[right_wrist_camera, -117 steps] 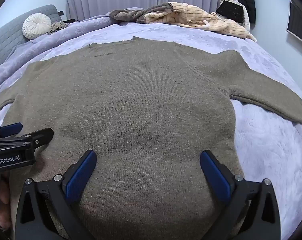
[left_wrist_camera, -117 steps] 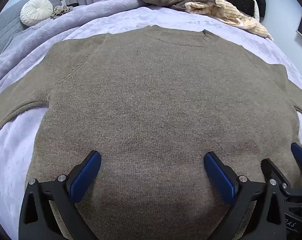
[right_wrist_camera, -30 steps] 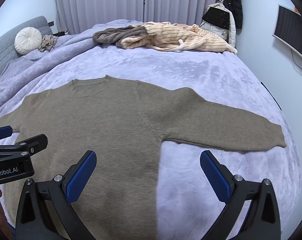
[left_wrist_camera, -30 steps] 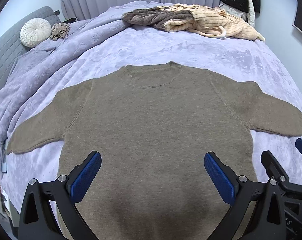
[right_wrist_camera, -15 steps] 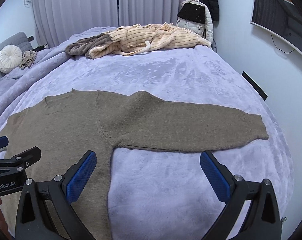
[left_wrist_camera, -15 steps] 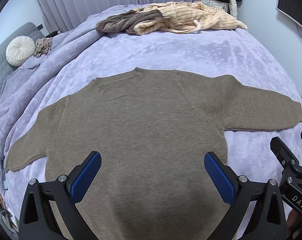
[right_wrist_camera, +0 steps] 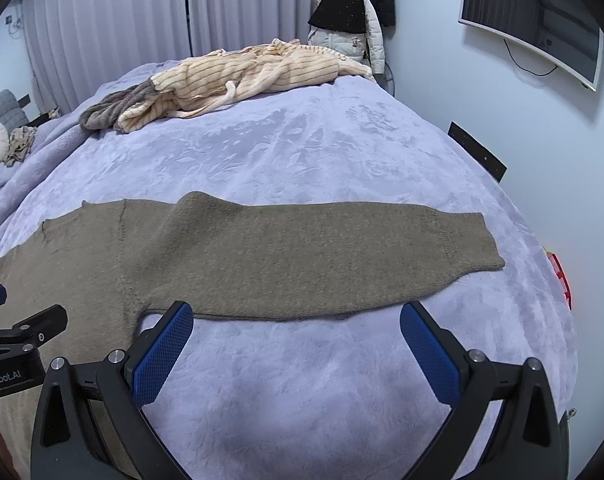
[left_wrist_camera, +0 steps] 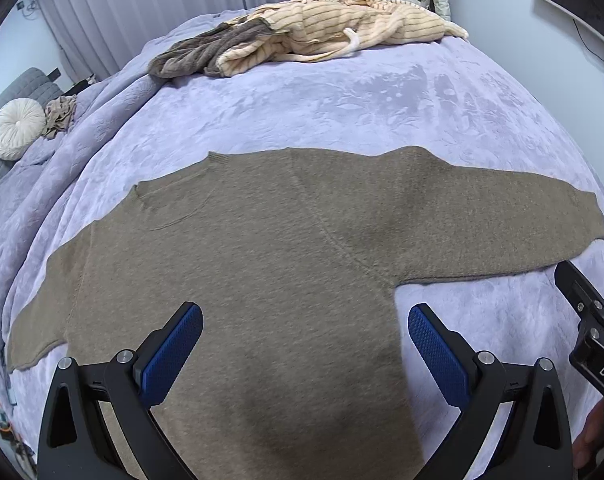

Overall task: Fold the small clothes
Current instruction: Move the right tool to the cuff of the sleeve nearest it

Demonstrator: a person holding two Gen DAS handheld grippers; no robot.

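Above the flat sweater (left_wrist_camera: 262, 264) on the bed (right_wrist_camera: 321, 152), both tongs (left_wrist_camera: 305, 340) (right_wrist_camera: 296, 338) gape wide, sleeve edges unobstructed.

sweater (left_wrist_camera: 262, 248): matt brown knit, fuzzy | blanket (left_wrist_camera: 341, 108) under sweater: plush lilac fleece, embossed | gripper pads (right_wrist_camera: 162, 352): blue textured rubber | gripper frames: matt black plastic, metal screws

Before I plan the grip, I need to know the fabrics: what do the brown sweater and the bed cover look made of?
Brown sweater: a matte, fuzzy knit, probably wool or a blend, with visible knit seams. Bed cover: plush lavender fleece or velvet, by its soft sheen and embossed leafy pattern.
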